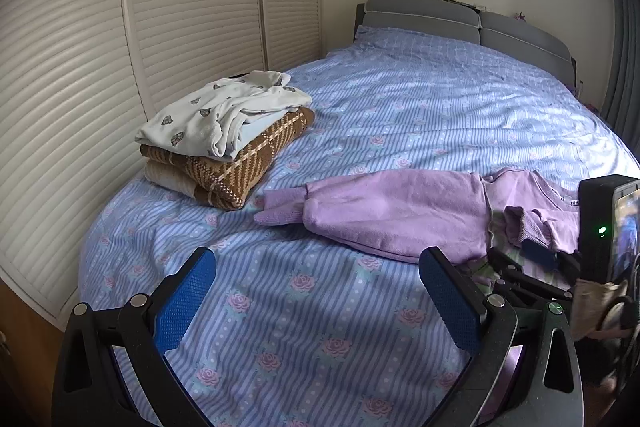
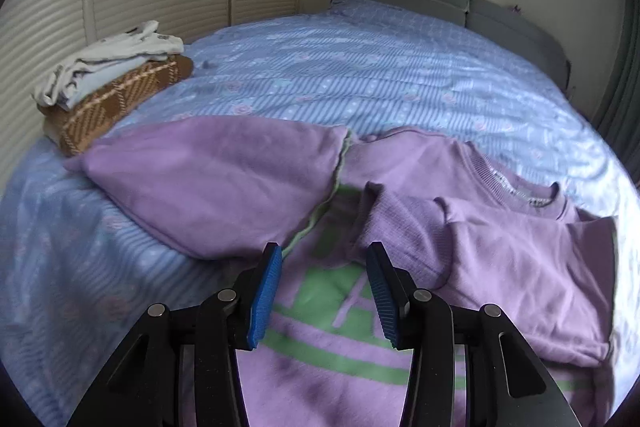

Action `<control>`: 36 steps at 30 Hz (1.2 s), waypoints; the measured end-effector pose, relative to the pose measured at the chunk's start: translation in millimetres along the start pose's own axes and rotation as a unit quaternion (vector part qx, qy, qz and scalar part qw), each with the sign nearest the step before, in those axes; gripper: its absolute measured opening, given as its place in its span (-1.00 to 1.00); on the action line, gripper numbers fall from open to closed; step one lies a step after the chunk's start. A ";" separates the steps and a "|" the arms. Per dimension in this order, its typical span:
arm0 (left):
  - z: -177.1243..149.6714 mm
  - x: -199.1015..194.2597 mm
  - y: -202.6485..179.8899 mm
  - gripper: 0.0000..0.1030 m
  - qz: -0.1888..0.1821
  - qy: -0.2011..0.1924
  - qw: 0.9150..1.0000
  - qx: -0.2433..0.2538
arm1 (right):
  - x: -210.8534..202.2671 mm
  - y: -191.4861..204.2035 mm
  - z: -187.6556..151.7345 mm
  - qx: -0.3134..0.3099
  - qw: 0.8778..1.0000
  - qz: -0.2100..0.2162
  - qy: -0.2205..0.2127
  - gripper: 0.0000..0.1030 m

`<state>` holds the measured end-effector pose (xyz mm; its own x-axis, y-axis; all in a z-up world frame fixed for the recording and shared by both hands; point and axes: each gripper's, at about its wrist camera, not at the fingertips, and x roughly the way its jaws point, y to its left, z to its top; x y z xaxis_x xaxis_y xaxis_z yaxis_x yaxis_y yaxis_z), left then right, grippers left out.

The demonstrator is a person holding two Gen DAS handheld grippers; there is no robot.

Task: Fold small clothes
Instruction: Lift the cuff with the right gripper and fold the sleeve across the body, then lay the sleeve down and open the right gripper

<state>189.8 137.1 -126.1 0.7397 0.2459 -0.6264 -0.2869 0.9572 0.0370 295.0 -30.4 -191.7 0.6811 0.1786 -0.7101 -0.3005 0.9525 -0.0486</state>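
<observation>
Bed (image 1: 400, 99), blue rose-striped sheet, fills both views. Purple sweatshirt (image 2: 320, 327) lies across lower centre of right wrist view, one sleeve folded over its chest. Folded pile (image 1: 224, 139) upper left, well apart from it. Left gripper (image 1: 316, 291) spread wide, nothing between pads. Right gripper (image 2: 324, 291) parted above the green print, pinching nothing.
</observation>
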 end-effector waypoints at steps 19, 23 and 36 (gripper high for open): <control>17.1 26.2 -120.9 1.00 -0.111 -0.007 0.993 0.034 | -80.0 -197.6 -59.0 0.162 0.971 -0.176 0.003 -0.15; 22.5 46.8 -150.3 0.86 -0.135 0.000 0.990 0.051 | -79.9 -213.4 -74.9 0.168 0.968 -0.183 0.004 -0.15; 6.0 97.1 -189.5 -0.40 -0.197 0.069 0.975 0.076 | -87.8 -220.9 -88.2 0.209 0.965 -0.155 -0.027 -0.24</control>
<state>319.5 -19.5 -189.3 0.6825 -0.1577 -0.7137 0.1036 0.9875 -0.1191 242.7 -278.3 -180.6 0.7327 -0.1298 -0.6681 0.2111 0.9766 0.0417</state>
